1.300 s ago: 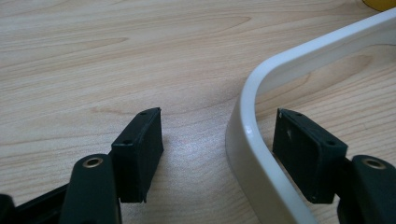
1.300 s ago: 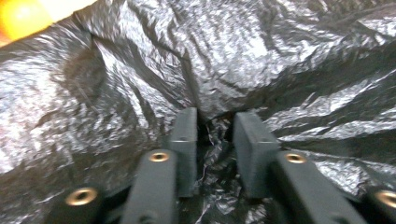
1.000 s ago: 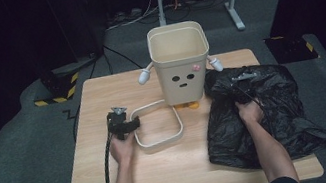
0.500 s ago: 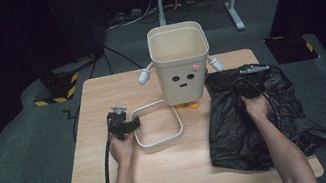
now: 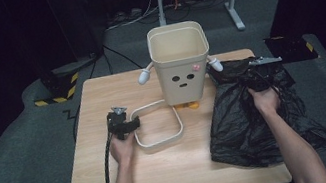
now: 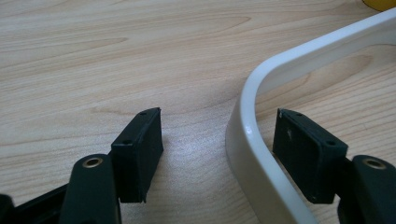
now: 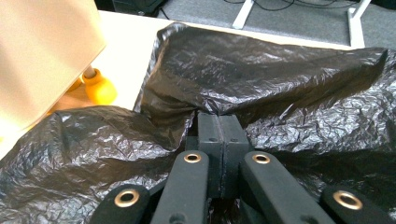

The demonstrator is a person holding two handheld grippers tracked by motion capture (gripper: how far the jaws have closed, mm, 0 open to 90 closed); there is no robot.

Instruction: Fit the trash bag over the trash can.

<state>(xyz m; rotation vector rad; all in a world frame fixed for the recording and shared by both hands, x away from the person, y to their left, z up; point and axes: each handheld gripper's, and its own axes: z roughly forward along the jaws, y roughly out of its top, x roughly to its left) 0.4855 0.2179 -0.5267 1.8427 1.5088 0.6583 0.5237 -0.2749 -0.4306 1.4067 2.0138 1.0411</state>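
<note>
- Step in hand: lining the bin with the black bag, judged from the layout. The right tongs (image 7: pixel 219 122) are clamped tight on a pinch of the bag (image 5: pixel 256 115) near its far edge, raising that edge off the counter (image 5: pixel 101 97).
- Bag: crumpled black plastic, spread over the counter's right half, at 3 o'clock from the ring; its far left corner lies just beside the bin's right arm.
- Left tongs (image 6: pixel 219 149): jaws wide, astride the near left corner of the ring (image 6: pixel 261 102), one jaw outside, one inside. The pads do not press on it; nothing is held.
- Ring: a cream, rounded-square plastic frame, flat on the counter at mid-table, its far right edge near the bin's orange feet.
- Bin (image 5: pixel 181 60): a cream square tub with a face, small arms and orange feet, upright at 12 o'clock on the counter, open and empty inside.
- Next move, as a judgement: find the bag's mouth, shake it open and carry it over the bin's rim; the ring likely presses on after.
- In the way: the bag's folds hide its mouth; the bin's protruding right arm (image 5: pixel 215 64) may snag the plastic; the light bin could tip.
- Surroundings: grey carpet, a metal stand and cables beyond 12 o'clock, a yellow-black striped block at 10 o'clock.
</note>
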